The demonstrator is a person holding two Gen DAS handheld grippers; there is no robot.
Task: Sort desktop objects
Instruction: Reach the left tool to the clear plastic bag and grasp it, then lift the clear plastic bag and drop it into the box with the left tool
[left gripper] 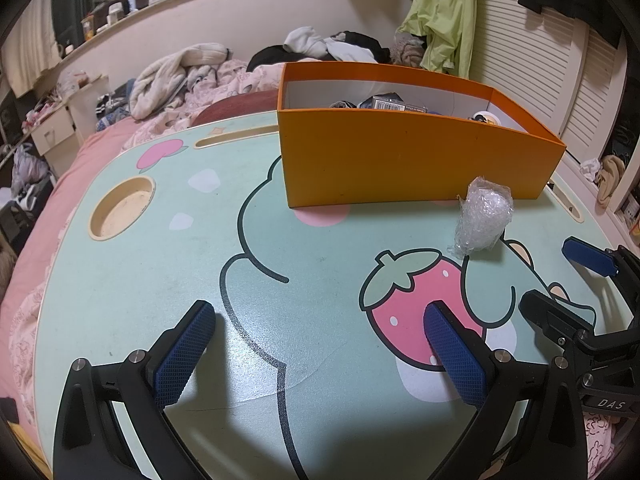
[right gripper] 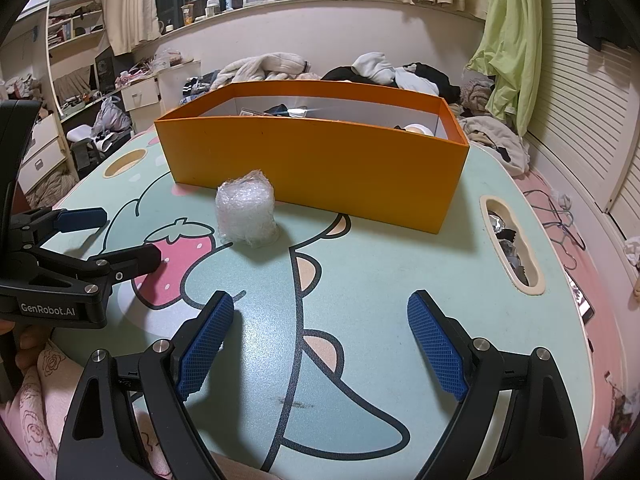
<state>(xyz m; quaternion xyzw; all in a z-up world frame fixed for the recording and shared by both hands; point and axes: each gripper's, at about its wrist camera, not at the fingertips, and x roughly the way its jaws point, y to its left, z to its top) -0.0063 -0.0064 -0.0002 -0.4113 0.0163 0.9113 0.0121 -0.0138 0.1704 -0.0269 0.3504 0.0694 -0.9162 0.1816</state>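
Observation:
A bubble-wrapped bundle (left gripper: 484,218) (right gripper: 246,214) stands on the mint cartoon lap table (left gripper: 160,280) (right gripper: 380,280), just in front of the orange box (left gripper: 408,160) (right gripper: 320,164). The box holds several small items. My left gripper (left gripper: 320,320) hovers open over the table, near side of the bundle, nothing between its blue pads. My right gripper (right gripper: 320,312) is open too, empty, with the bundle ahead and to its left. Each gripper shows at the edge of the other's view: the right gripper (left gripper: 560,276) also open, the left gripper (right gripper: 120,236) also open.
The table has a round cup recess (left gripper: 122,208) at far left and a slot (right gripper: 510,244) at right holding small dark bits. Around the table lie a pink bed, piled clothes (right gripper: 384,68) and a green garment (left gripper: 444,16) hanging by louvred doors.

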